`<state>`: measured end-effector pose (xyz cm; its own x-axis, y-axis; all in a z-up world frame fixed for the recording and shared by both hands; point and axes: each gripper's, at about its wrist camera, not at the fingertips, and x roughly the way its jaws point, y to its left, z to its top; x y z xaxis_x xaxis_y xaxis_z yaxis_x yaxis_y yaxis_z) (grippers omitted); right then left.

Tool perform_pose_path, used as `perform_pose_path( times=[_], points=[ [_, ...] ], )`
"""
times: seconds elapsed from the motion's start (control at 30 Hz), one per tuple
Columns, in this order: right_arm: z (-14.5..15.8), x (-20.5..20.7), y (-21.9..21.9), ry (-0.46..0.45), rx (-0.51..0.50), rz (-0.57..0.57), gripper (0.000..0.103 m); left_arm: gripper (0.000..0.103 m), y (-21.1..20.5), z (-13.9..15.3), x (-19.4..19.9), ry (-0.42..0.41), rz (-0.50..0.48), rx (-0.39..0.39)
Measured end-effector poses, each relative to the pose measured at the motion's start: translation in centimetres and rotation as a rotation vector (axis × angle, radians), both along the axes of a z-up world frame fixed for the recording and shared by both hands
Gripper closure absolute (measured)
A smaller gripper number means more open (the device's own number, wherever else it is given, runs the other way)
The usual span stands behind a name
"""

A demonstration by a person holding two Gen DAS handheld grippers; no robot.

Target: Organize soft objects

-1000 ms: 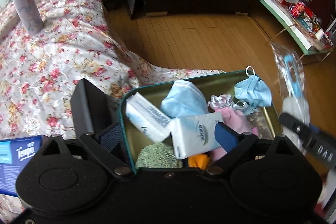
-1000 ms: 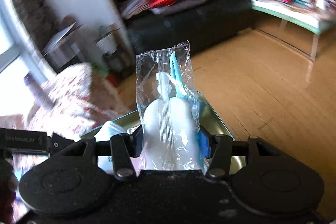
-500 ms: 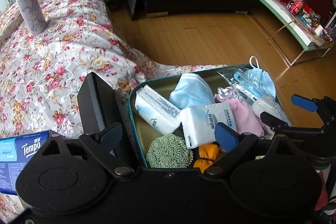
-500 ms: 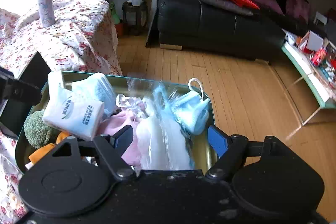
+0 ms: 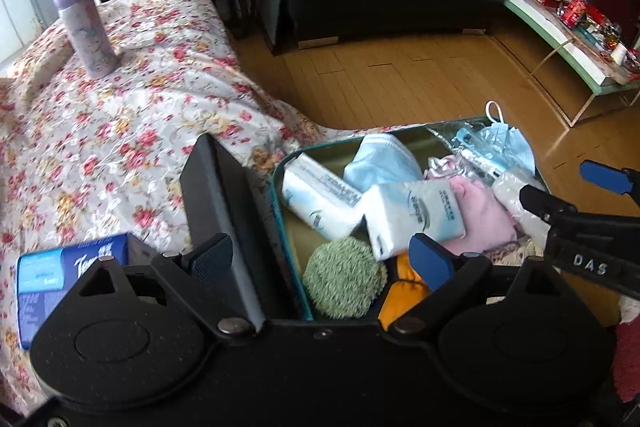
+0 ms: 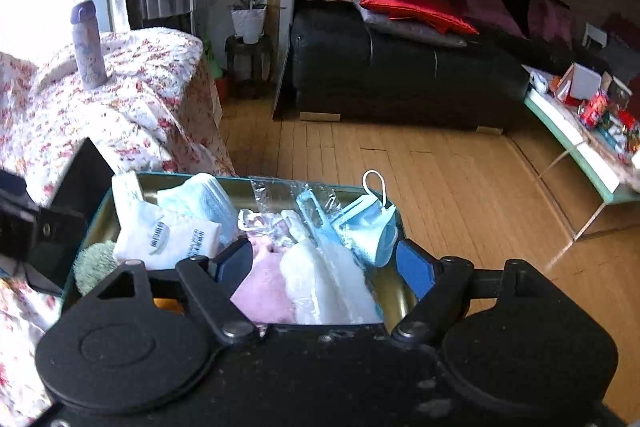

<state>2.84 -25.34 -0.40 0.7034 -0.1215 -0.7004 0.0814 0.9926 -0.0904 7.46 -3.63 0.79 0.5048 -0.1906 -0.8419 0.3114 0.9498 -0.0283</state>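
Soft things fill the tin (image 6: 394, 293) at frame bottom, only the blue tissue pack (image 5: 60, 271) waits outside, and both grippers, left (image 5: 322, 253) and right (image 6: 324, 263), gape wide, holding nothing.

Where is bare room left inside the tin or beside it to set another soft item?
Inside the tin, bare floor shows only along the far wall behind the folded mask, and a strip beside the left tissue pack. Elsewhere it is packed. The floral cloth between bottle and black box is free.
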Motion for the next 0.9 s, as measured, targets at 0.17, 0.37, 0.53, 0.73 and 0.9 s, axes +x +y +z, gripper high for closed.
perform_pose_path(
  times=[0.17, 0.37, 0.53, 0.73, 0.9],
  points=[
    [0.2, -1.4, 1.1, -0.008, 0.041, -0.058, 0.024, 0.012, 1.2, 0.4, -1.2, -0.011, 0.044, -0.001],
    [-0.3, -2.9, 1.3, 0.023, 0.116, -0.169, 0.022, 0.011, 3.0, 0.5, -2.4, -0.027, 0.107, -0.004],
    [-1.0, -3.5, 1.1, 0.05, 0.158, -0.273, 0.022, 0.011, 4.1, 0.5, -3.4, -0.039, 0.144, -0.001],
    [-1.4, -3.8, 2.0, 0.064, 0.143, -0.3, 0.022, 0.011, 5.0, 0.3, -4.4, -0.045, 0.173, 0.008],
    [-1.6, -3.4, 3.2, 0.065, 0.082, -0.273, 0.022, 0.011, 5.3, 0.4, -5.1, -0.055, 0.189, 0.013]
  ],
)
